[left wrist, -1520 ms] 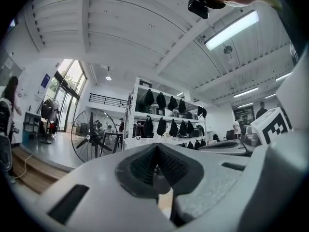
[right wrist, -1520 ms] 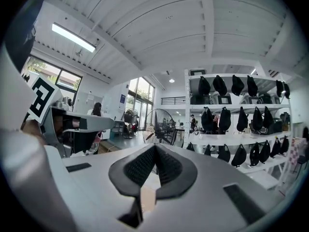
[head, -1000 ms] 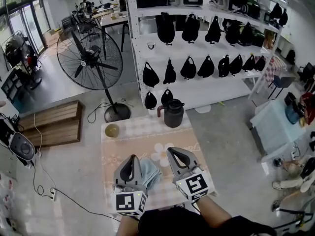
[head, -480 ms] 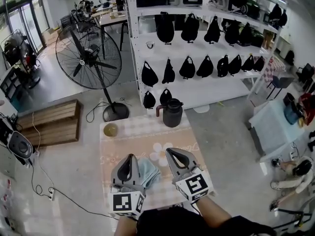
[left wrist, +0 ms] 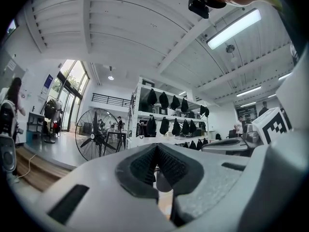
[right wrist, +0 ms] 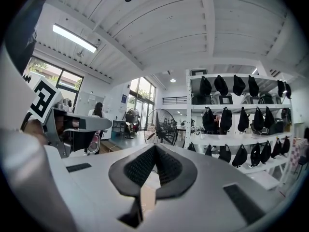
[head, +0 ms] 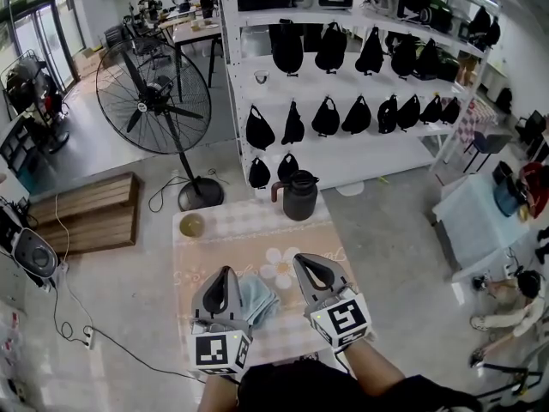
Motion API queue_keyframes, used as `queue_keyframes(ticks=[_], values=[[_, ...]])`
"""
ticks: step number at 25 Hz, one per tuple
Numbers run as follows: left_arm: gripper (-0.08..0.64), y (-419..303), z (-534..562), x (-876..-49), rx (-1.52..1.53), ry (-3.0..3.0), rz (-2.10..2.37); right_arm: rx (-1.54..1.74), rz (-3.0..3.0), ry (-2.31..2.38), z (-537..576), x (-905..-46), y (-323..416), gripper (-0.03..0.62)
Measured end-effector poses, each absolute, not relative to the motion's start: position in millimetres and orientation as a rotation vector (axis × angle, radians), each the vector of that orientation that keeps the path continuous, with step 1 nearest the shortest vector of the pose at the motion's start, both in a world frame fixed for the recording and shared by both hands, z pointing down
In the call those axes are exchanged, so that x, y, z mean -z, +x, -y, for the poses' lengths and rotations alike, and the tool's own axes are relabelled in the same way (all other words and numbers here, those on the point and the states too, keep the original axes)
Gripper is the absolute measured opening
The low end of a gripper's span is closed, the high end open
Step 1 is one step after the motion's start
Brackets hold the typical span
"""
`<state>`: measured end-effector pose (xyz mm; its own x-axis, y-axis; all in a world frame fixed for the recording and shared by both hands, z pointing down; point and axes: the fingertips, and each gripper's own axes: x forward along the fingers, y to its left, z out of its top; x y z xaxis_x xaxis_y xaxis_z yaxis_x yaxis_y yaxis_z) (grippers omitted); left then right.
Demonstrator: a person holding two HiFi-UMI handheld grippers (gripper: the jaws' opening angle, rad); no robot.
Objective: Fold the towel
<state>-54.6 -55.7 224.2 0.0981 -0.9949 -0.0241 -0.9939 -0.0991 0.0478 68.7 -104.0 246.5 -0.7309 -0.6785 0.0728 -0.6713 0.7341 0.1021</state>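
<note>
At the far left of the head view stands a round, wire-caged fan (head: pixel 154 101). A small round bowl (head: pixel 192 226) sits at the far left corner of the table (head: pixel 214 251), which is covered by a checked, flower-printed cloth. The left gripper (head: pixel 226 273), smooth grey moulded plastic, is at the near edge. Just beside it on the right lies the pale blue towel (head: pixel 260 299), a soft folded pad partly hidden by the gripper. A dark rounded jug (head: pixel 300 197) stands at the far edge. The right gripper (head: pixel 306 260) flanks the towel's other side.

Only the head view shows the towel. The gripper views alone show the ribbed black pads: the left gripper (left wrist: pixel 156 149) and the right gripper (right wrist: pixel 154 150) each have their jaws pressed together on nothing.
</note>
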Motion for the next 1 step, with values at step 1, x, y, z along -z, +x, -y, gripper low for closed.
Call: queue_keyframes(ticks=[1], values=[[0.003, -55.3, 55.2, -224.1, 0.078, 2.312, 2.096, 0.105, 2.827, 1.105, 104.0, -246.0, 69.3, 0.003]])
